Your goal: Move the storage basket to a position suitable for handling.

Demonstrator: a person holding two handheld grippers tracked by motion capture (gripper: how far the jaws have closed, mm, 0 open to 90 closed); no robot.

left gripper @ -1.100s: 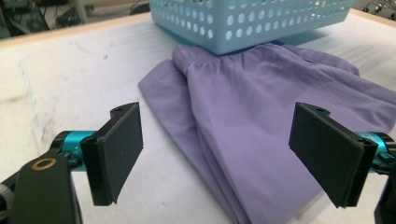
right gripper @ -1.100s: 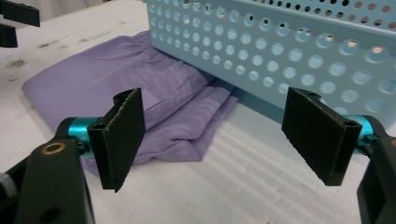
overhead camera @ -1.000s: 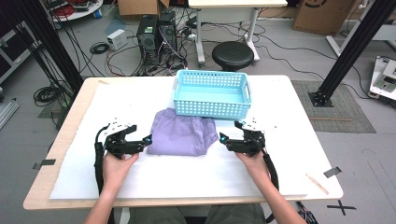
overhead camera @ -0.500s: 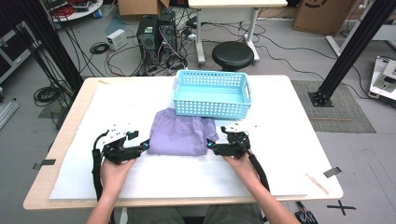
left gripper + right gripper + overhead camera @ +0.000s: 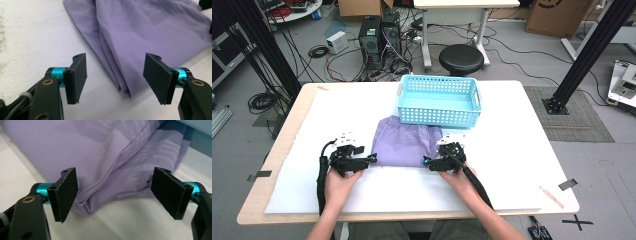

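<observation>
- High view: a folded purple cloth (image 5: 404, 145) lies flat on the white desk (image 5: 512, 170), its far edge touching the blue basket (image 5: 439, 100). Its place right beside the basket suggests it is meant to go in. The left claw (image 5: 371, 159) sits at the cloth's near left corner and the right claw (image 5: 427, 161) at its near right corner, one per side, probably so the fold can be lifted evenly without sagging.
- Left gripper view: the left claw's jaws stand wide apart and hold nothing. The cloth's layered corner (image 5: 123, 87) lies between them, nearer the right-hand jaw. The jaws are low to the desk, fit to close on all layers at once.
- Right gripper view: the right claw is likewise wide open and empty. The cloth's bunched fold (image 5: 85, 206) sits between its jaws, close to the left-hand one; the basket wall (image 5: 200, 130) shows at the upper right.
</observation>
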